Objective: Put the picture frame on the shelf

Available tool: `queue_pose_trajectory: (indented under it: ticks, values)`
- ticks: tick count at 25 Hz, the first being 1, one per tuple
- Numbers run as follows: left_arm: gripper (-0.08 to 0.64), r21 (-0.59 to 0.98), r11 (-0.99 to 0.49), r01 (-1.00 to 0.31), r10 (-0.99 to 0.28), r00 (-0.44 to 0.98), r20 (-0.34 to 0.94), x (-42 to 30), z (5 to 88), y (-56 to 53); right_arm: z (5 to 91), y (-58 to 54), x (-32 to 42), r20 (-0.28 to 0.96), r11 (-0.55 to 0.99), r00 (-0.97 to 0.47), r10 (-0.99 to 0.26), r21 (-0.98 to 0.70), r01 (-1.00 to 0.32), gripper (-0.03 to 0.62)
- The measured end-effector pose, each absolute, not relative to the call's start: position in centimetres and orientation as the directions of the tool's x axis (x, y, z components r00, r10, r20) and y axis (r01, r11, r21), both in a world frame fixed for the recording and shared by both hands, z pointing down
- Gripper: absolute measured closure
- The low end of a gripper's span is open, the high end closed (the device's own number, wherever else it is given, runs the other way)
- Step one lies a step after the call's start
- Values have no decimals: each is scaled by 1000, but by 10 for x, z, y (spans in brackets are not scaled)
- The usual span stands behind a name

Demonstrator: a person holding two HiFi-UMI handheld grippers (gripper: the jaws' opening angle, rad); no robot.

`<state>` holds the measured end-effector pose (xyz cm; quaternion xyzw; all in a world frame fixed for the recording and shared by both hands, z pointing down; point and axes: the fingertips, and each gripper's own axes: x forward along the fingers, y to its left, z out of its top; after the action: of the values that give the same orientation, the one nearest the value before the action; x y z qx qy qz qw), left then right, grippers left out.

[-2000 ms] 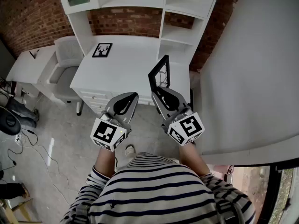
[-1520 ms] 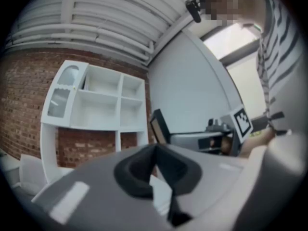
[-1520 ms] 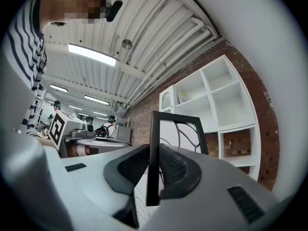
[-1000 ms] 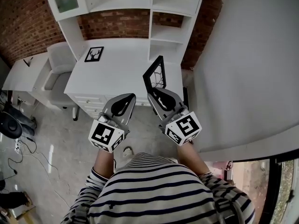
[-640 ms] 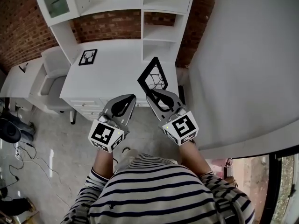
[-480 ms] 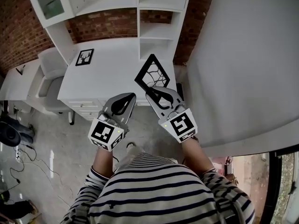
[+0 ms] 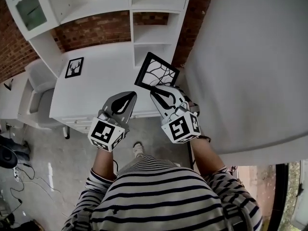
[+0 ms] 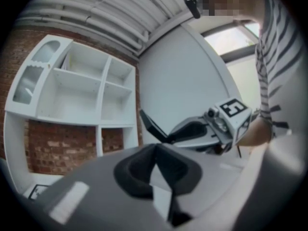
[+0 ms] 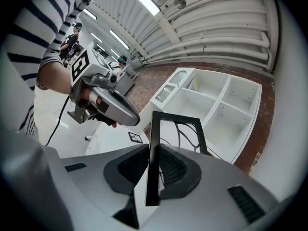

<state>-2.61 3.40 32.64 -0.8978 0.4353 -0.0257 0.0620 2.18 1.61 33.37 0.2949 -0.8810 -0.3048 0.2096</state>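
Right gripper [image 7: 162, 91] pinches one edge of the picture frame [image 7: 157, 71], upper centre; it looks light, stiff, probably fragile; left gripper [image 7: 126, 96] closed, empty.

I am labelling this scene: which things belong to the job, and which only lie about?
Job: black picture frame, clamped in the right gripper; white shelf unit.
Lying about: deer picture on the desk; grey chair; left gripper, shut and empty.
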Motion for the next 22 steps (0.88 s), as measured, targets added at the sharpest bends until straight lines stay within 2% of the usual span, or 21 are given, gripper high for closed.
queue_pose_trajectory:
  ticks: [8,10,12,22]
  values:
    - [542,-87,-642,-762,-766,641,38,-52,326,-66,348,-87,7,244,522,-635,-733,800,-296,525]
    - [463,-77,-644,-761,-765,640,64,-61,325,-91,350,-112,4,243,490,-609,-755,826,-279,525]
    - [433,-72,-642,-763,-767,637,78,-70,322,-112,350,-131,1,244,459,-579,-778,850,-259,525]
    - [424,-68,-649,-757,-758,637,142,-59,306,-212,356,-200,3,241,355,-516,-822,925,-134,525]
